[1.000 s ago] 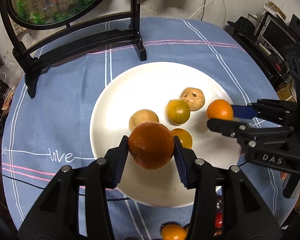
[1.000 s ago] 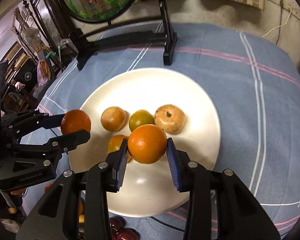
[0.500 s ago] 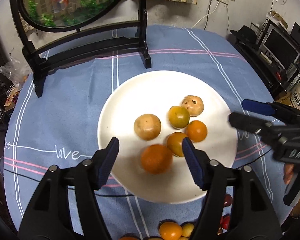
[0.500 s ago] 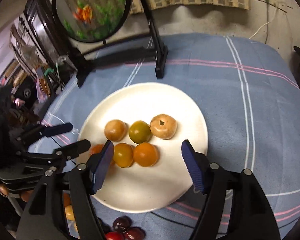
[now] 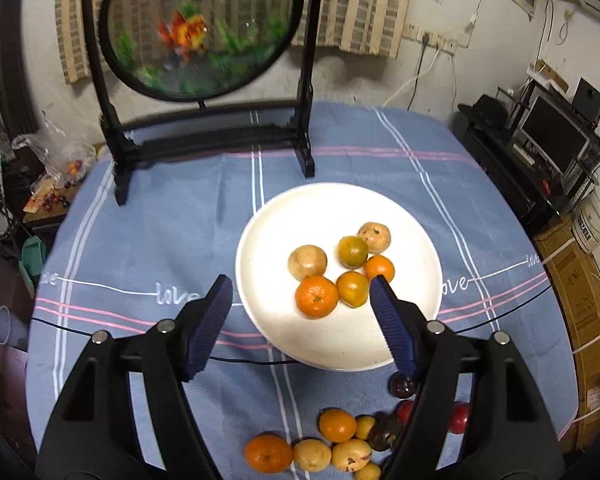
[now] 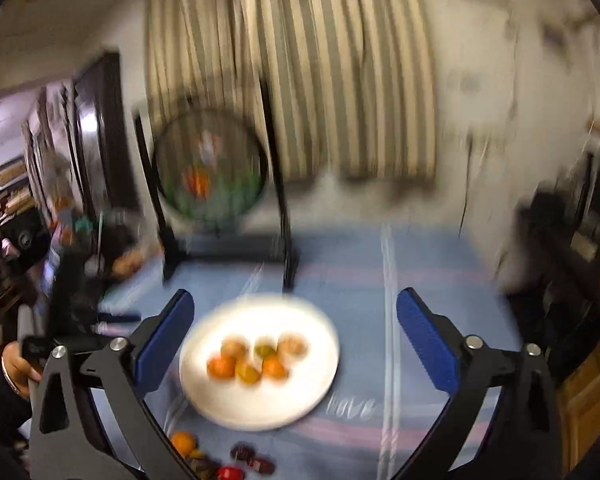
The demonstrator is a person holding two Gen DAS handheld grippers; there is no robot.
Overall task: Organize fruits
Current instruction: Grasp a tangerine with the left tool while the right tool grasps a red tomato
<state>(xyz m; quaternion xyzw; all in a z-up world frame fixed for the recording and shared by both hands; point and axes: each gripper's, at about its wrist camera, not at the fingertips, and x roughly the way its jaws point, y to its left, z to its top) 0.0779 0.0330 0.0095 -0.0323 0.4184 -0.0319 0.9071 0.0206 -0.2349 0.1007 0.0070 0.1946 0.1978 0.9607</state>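
Both the left gripper (image 5: 300, 304) and right gripper (image 6: 294, 336) hang empty above the white plate (image 5: 416, 216), jaws having just spread apart. Six fruits crowd the plate's middle. The big orange (image 5: 317, 296), touching its neighbours, may roll if nudged.

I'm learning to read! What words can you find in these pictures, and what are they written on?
"love" – stitched in white on the blue tablecloth, left of the plate.
"love" – again on it, right of the plate.
Cardboard box and white bucket print: too small to read.
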